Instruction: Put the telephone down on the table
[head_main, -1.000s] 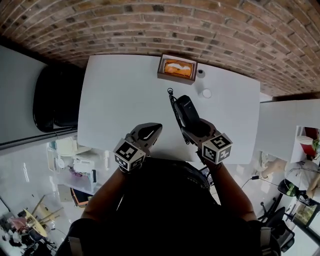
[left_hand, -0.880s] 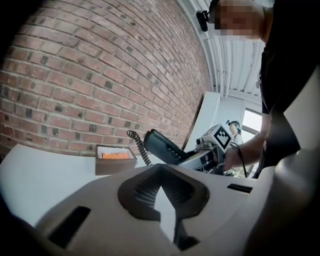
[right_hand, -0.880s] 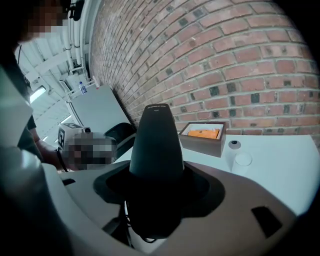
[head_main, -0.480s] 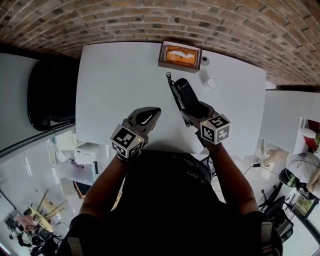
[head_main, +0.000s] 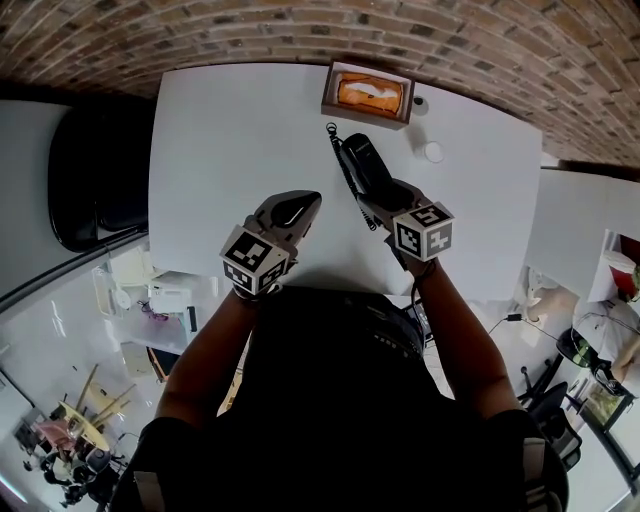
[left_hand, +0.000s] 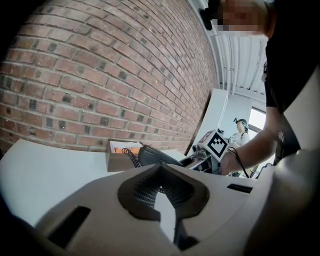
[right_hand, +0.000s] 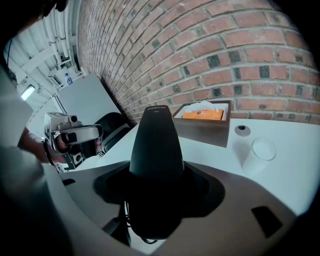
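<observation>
A black telephone handset (head_main: 362, 165) with a coiled cord (head_main: 341, 170) is over the middle of the white table (head_main: 230, 130), pointing at the brick wall. My right gripper (head_main: 385, 195) is shut on its near end. In the right gripper view the handset (right_hand: 156, 150) fills the space between the jaws and hides the pads. Whether its far tip touches the table I cannot tell. My left gripper (head_main: 300, 203) hangs over the table's near edge, left of the handset, shut with nothing in it; its view shows the pads (left_hand: 150, 187) nearly meeting.
A brown box (head_main: 368, 93) with orange contents stands at the table's far edge, just beyond the handset. A white cup (head_main: 432, 152) and a small dark cap (head_main: 419, 102) are to its right. A black chair (head_main: 95, 175) stands left of the table.
My right gripper has carried the handset a little farther across the table toward the brown box. The left gripper has barely moved. The head camera has tilted.
</observation>
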